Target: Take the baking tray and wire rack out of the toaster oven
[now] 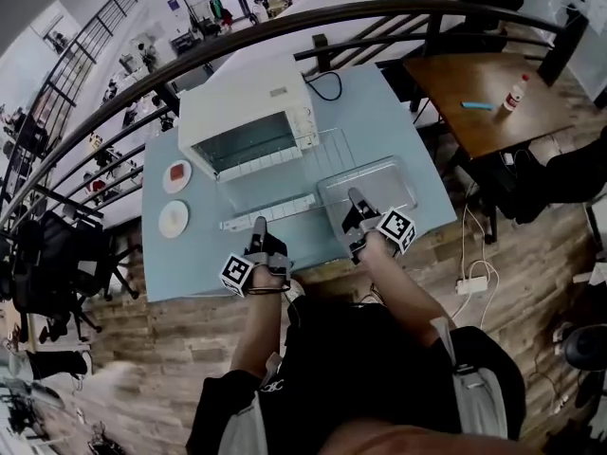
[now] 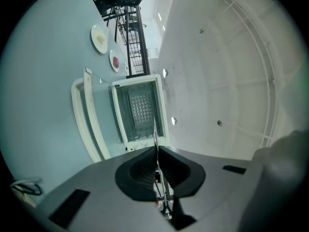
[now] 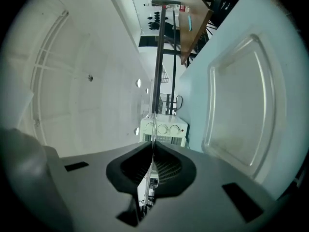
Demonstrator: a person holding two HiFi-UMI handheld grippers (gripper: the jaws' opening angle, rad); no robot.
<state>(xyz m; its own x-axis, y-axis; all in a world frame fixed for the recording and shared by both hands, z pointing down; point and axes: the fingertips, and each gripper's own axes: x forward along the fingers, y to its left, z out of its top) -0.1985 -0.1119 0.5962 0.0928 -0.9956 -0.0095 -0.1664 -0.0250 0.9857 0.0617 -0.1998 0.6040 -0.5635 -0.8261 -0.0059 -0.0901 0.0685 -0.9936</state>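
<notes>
Both grippers hold the thin wire rack (image 1: pixel 325 150) level in front of the white toaster oven (image 1: pixel 248 112), above its lowered door (image 1: pixel 270 211). My left gripper (image 1: pixel 260 226) is shut on the rack's near edge at the left, and my right gripper (image 1: pixel 353 197) is shut on it at the right. In the left gripper view the rack (image 2: pixel 155 129) shows edge-on as a thin line running out of the shut gripper (image 2: pixel 157 151) toward the open, empty oven (image 2: pixel 140 108). The right gripper view shows the same line (image 3: pixel 153 124) pinched in its gripper (image 3: pixel 152 151). The baking tray (image 1: pixel 370 180) (image 3: pixel 241 115) lies flat on the table, right of the oven door.
Two small plates (image 1: pixel 176 176) (image 1: pixel 174 218) sit on the pale blue table (image 1: pixel 398 126) left of the oven. A black cord (image 1: pixel 327 85) trails behind the oven. A brown table (image 1: pixel 484 93) with a bottle stands at the right. A dark railing (image 1: pixel 237 36) curves behind.
</notes>
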